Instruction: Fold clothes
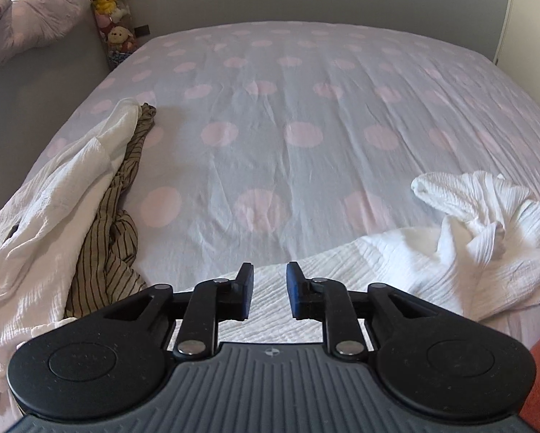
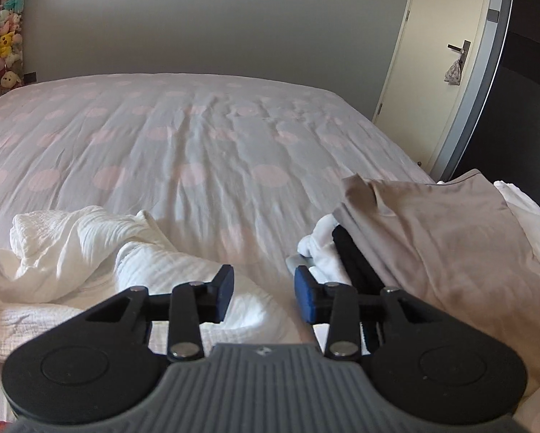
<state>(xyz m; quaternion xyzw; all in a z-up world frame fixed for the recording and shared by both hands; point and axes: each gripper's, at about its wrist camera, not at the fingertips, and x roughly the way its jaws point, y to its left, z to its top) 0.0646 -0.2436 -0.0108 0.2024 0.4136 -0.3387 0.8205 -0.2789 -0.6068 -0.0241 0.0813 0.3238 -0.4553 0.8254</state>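
A white crinkled garment (image 1: 450,252) lies rumpled on the near side of the bed, its flat part running under my left gripper (image 1: 269,288). That gripper hovers over the cloth, open, nothing between its pads. In the right wrist view the same white garment (image 2: 100,249) is bunched at the lower left. My right gripper (image 2: 264,290) stands open above the garment's edge and the bedsheet, its jaws holding nothing. A beige garment (image 2: 443,238) lies to its right over white and black pieces (image 2: 342,252).
A bed with a pale sheet with pink dots (image 1: 299,108) fills both views. A white garment (image 1: 53,209) and a brown striped one (image 1: 114,238) are heaped at the bed's left edge. Plush toys (image 1: 109,3) hang in the far corner. A door (image 2: 436,72) stands at the right.
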